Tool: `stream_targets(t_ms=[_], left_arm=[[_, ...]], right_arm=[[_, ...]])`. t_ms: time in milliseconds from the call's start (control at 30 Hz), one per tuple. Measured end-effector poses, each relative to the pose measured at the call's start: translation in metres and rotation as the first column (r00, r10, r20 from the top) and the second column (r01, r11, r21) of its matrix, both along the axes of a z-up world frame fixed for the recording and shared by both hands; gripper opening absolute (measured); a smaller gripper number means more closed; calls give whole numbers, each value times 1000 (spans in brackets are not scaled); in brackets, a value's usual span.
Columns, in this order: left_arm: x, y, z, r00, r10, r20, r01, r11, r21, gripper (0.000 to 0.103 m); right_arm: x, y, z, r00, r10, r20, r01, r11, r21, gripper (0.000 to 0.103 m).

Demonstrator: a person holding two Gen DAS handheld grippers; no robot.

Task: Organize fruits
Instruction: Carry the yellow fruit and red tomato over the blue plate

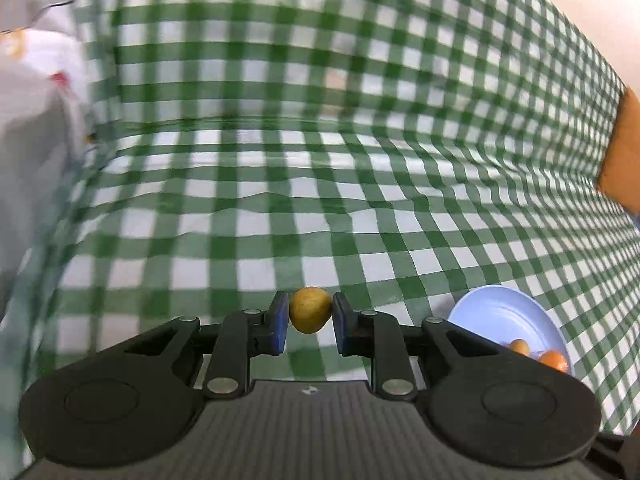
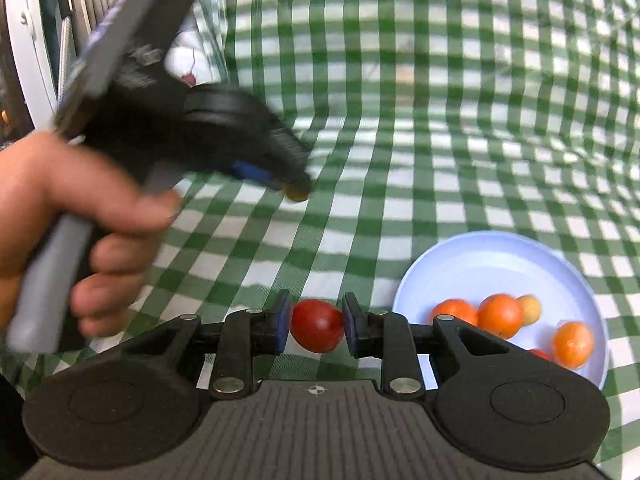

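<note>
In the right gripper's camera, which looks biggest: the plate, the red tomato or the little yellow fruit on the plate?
1. Pale blue plate, by far.
2. Red tomato in the right gripper, though it is nearer the camera, which enlarges it.
3. Yellow fruit, partly hidden behind an orange one.

A home setting, by the look of it: a green-and-white gingham tablecloth [image 2: 440, 128] drapes the whole surface and rises in soft folds behind. A pale blue plate [image 2: 500, 256] sits near its right edge, and a white-framed door or window [image 2: 28, 40] stands at far left.
</note>
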State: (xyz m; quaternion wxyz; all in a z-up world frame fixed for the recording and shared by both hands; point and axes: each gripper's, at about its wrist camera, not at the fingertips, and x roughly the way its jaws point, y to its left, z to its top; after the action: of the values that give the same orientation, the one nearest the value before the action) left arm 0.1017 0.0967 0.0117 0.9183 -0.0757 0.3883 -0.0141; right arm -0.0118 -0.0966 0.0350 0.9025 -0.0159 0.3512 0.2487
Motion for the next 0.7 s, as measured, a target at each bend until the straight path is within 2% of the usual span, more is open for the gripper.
stream_targets(t_ms=[100, 233, 433, 533, 700], left_arm=[[-30, 0, 13, 1000, 10, 28, -10, 1000, -8, 25], [-57, -13, 24, 998, -21, 57, 20, 1000, 19, 25], [-77, -41, 31, 994, -69, 90, 65, 997, 37, 25], [-75, -60, 28, 989, -108, 100, 102, 993, 62, 26], [-71, -73, 23, 981, -152, 119, 142, 986, 83, 26]], right_arm=[[-10, -10, 8, 999, -17, 50, 17, 1000, 6, 28], [-18, -31, 18, 996, -52, 74, 51, 999, 19, 28], [-21, -89, 44, 978, -173, 119, 163, 982, 93, 28], [-19, -120, 43, 959, -250, 135, 234, 964, 124, 28], [-13, -159, 22, 931, -351, 100, 335, 931, 142, 28]])
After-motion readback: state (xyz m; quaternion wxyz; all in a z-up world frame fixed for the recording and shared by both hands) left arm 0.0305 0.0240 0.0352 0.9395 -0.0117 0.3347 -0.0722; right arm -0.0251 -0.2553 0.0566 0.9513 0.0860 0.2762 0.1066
